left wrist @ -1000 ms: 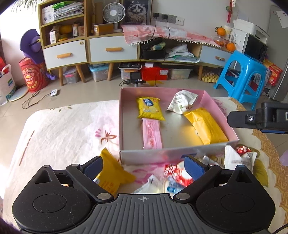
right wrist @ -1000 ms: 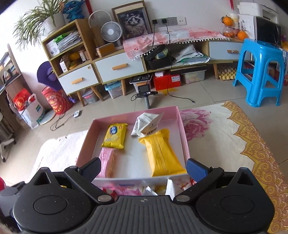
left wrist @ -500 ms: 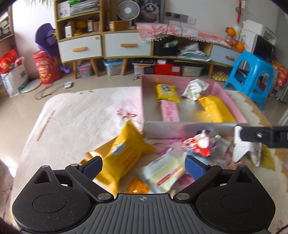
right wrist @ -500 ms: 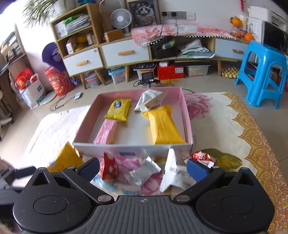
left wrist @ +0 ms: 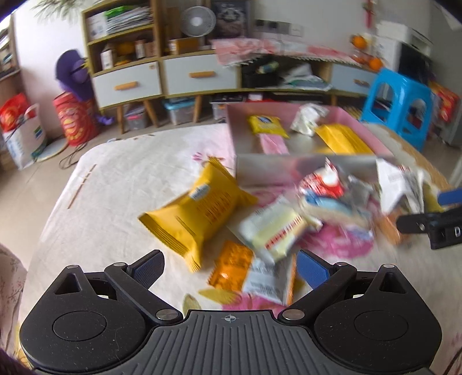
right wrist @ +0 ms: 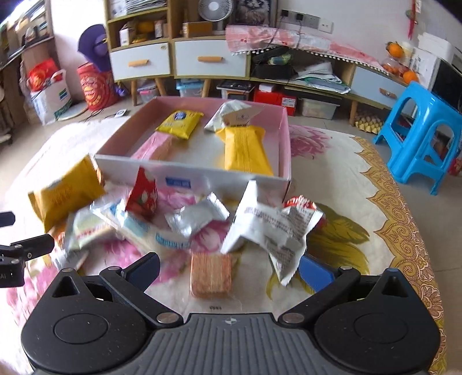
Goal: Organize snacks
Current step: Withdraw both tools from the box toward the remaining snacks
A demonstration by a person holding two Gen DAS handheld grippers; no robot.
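Observation:
A pink shallow box (right wrist: 284,141) (left wrist: 231,127) sits on the flowered table and holds several snack packs: a small yellow one (right wrist: 179,124), a pink one (right wrist: 153,148), a long yellow one (right wrist: 245,150) and a white wrapper (right wrist: 231,114). In front of it lies a loose pile: a big yellow bag (left wrist: 199,207) (right wrist: 63,193), a red pack (right wrist: 143,196), a silver pack (right wrist: 196,216), a white crumpled bag (right wrist: 265,228), an orange wafer pack (right wrist: 210,274) (left wrist: 231,266). My left gripper (left wrist: 228,268) is open above the pile's near-left edge. My right gripper (right wrist: 228,268) is open over the wafer pack.
Beyond the table stand a low cabinet with drawers (right wrist: 202,60), a fan (right wrist: 215,8) and a blue stool (right wrist: 424,141). The cloth (left wrist: 121,184) left of the box is bare. The other gripper's tip shows at the right edge of the left wrist view (left wrist: 433,225).
Both grippers have pulled back from the box toward the near side, so more of the loose pile shows. Both stayed open. The packs have not been taken.

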